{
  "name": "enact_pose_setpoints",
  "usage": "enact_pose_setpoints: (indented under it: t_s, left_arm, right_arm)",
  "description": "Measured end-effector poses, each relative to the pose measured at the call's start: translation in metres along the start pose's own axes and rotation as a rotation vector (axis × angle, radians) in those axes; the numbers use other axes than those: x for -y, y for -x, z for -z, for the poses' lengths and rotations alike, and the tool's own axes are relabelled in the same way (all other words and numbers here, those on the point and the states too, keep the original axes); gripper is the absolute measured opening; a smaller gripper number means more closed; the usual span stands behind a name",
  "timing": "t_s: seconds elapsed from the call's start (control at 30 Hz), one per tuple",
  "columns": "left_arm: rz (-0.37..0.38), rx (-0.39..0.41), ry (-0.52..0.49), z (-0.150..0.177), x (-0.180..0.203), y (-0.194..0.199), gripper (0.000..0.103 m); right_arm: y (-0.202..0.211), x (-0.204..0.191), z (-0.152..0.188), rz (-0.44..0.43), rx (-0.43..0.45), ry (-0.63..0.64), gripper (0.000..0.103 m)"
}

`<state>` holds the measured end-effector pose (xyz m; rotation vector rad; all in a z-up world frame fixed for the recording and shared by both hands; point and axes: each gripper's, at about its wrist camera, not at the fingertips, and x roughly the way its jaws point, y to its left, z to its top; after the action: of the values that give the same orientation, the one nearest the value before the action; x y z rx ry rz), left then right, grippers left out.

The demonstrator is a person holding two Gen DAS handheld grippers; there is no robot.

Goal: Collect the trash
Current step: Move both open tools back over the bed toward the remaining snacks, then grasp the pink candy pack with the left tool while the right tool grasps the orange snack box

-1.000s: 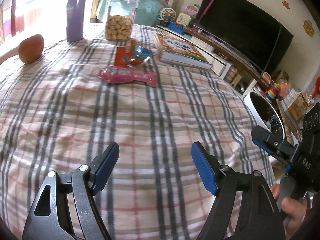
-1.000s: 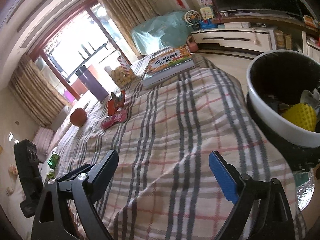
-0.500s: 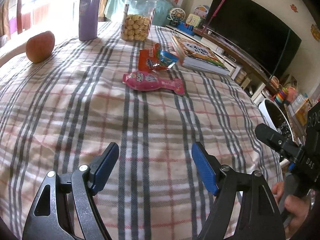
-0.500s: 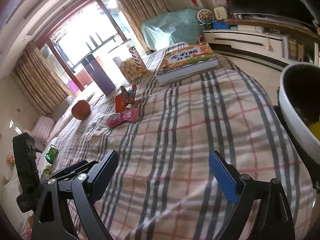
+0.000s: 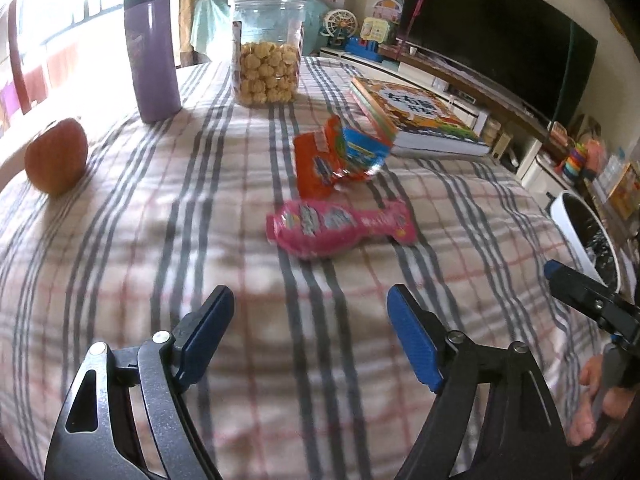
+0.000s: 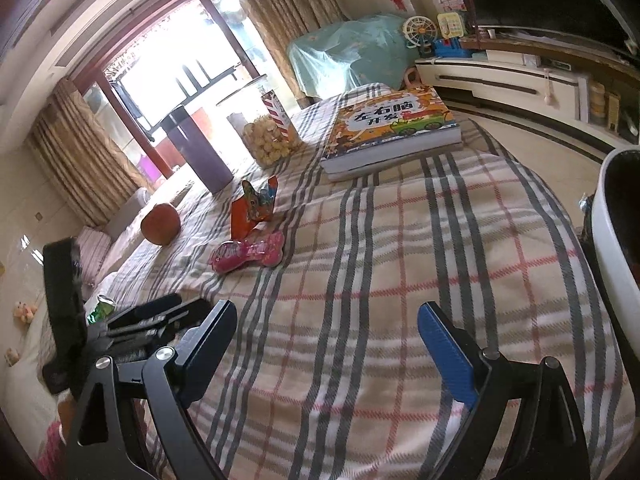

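Observation:
A pink snack wrapper [image 5: 340, 228] lies flat on the plaid tablecloth [image 5: 160, 216]. An orange and blue wrapper [image 5: 338, 156] stands crumpled just behind it. My left gripper [image 5: 308, 328] is open and empty, a short way in front of the pink wrapper. My right gripper [image 6: 326, 344] is open and empty over the table's near right part; the pink wrapper [image 6: 248, 254] and the orange wrapper [image 6: 254, 208] lie far ahead to its left. A white bin [image 6: 612, 248] with a dark inside stands off the table's right edge; it also shows in the left wrist view [image 5: 580, 228].
A red apple [image 5: 56, 156], a purple flask [image 5: 150, 52], a clear jar of biscuits [image 5: 266, 52] and a thick picture book [image 5: 412, 116] stand on the table's far part. A dark TV [image 5: 492, 40] and a low cabinet lie beyond. A green can [image 6: 100, 308] lies off left.
My left gripper has moved forward toward the wrappers, which now look nearer and larger. My right gripper has swung left, away from the bin, which has slid to the frame's right edge.

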<state>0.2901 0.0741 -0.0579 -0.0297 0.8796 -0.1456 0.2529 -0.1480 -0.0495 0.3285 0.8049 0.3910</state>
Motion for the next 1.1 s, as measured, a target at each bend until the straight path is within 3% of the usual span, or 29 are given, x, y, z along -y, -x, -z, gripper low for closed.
enact_pose_setpoints:
  t_s: [0.33,0.57,0.6,0.63,0.77,0.8,0.83,0.97,1.0,1.03,1.1]
  left_arm:
    - [-0.001,-0.035,-0.082,-0.024,0.001,-0.034,0.083]
    - [0.006,-0.018,-0.153,-0.028,0.012,-0.044,0.081]
    - [0.008,-0.010,-0.159,-0.027,0.013,-0.043,0.077]
    - [0.013,-0.008,-0.164,-0.027,0.013,-0.042,0.063]
    - [0.024,0.000,-0.173,-0.023,0.015,-0.036,0.062]
    - [0.024,0.004,-0.175,-0.020,0.015,-0.033,0.057]
    - [0.028,0.001,-0.176,-0.017,0.015,-0.030,0.043]
    - [0.017,-0.006,-0.141,-0.001,0.006,-0.014,0.039]
    - [0.023,-0.002,-0.126,0.004,0.003,-0.009,0.028]
    - [0.031,-0.011,-0.112,0.008,-0.001,-0.006,0.007]
    - [0.047,-0.018,-0.075,0.017,-0.010,0.002,0.005]
  right_arm:
    - [-0.018,0.006,-0.013,-0.009,-0.016,-0.024,0.093]
    - [-0.026,0.009,-0.023,-0.008,-0.013,-0.036,0.093]
    - [-0.026,0.009,-0.024,-0.007,-0.011,-0.038,0.093]
    - [-0.027,0.010,-0.025,-0.007,-0.010,-0.040,0.093]
    - [-0.031,0.010,-0.028,-0.007,-0.016,-0.045,0.093]
    - [-0.033,0.009,-0.028,-0.006,-0.019,-0.046,0.093]
    - [-0.035,0.008,-0.029,-0.007,-0.022,-0.045,0.093]
    - [-0.042,0.002,-0.031,-0.014,-0.028,-0.046,0.093]
    - [-0.045,-0.001,-0.032,-0.018,-0.029,-0.043,0.093]
    - [-0.049,-0.004,-0.033,-0.021,-0.030,-0.038,0.093]
    - [-0.055,-0.010,-0.034,-0.030,-0.036,-0.029,0.093]
